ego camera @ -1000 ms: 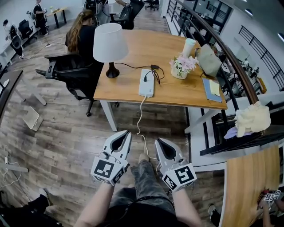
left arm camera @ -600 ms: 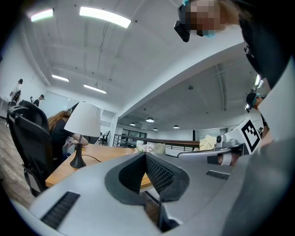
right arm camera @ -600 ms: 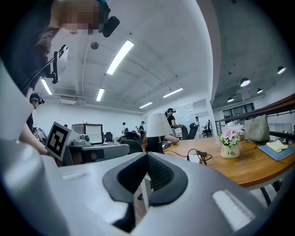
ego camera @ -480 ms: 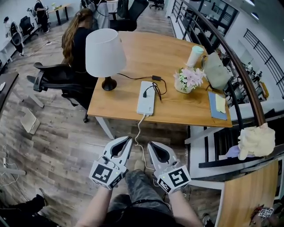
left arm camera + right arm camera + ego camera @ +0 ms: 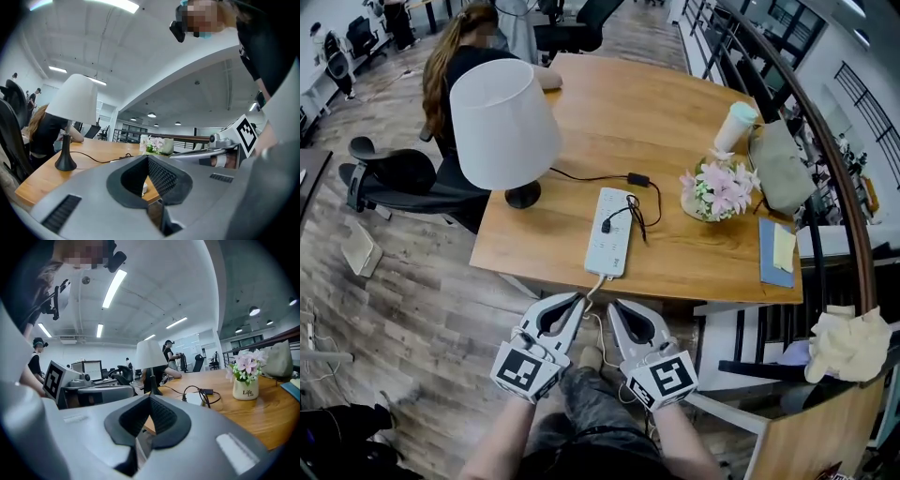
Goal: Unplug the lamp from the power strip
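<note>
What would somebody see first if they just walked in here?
The big white lamp at the left end of the wooden table catches the eye first, with the long white power strip lying to its right near the table's front edge. Next come the pink flowers further right. The left gripper and right gripper are side by side just in front of the table, both shut and empty.
</note>
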`<control>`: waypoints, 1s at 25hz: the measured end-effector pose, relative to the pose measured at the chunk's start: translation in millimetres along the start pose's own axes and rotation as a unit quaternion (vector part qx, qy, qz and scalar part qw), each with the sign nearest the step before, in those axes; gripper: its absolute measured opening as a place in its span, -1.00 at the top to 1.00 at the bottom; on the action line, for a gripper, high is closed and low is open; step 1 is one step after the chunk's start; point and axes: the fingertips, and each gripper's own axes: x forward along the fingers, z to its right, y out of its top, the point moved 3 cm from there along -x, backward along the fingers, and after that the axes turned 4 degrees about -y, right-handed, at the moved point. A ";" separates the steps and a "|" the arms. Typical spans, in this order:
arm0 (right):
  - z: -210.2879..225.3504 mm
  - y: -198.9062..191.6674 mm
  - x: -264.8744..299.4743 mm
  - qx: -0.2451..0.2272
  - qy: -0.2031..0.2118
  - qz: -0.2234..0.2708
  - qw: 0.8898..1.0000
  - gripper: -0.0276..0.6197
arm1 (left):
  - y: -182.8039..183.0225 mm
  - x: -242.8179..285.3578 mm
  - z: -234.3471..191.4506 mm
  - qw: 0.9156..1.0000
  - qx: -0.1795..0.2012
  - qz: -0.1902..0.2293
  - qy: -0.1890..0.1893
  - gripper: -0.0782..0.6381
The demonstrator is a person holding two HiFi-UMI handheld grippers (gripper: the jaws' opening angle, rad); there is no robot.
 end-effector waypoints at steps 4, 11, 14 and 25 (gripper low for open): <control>22.8 -3.4 21.4 0.009 -0.001 -0.009 1.000 0.89 | -3.6 25.9 -13.9 1.000 0.003 -0.007 -0.002 0.79; 49.8 -7.2 49.8 0.013 -0.005 -0.018 1.000 0.89 | -10.6 54.1 -33.9 1.000 0.006 -0.017 0.006 0.79; 59.0 -7.7 60.7 0.009 -0.014 -0.023 1.000 0.89 | -12.7 63.6 -40.9 1.000 0.014 -0.022 0.004 0.79; 90.3 -14.8 93.8 0.023 -0.093 -0.048 0.994 0.79 | -21.3 97.1 -66.6 0.996 0.050 -0.064 -0.029 0.79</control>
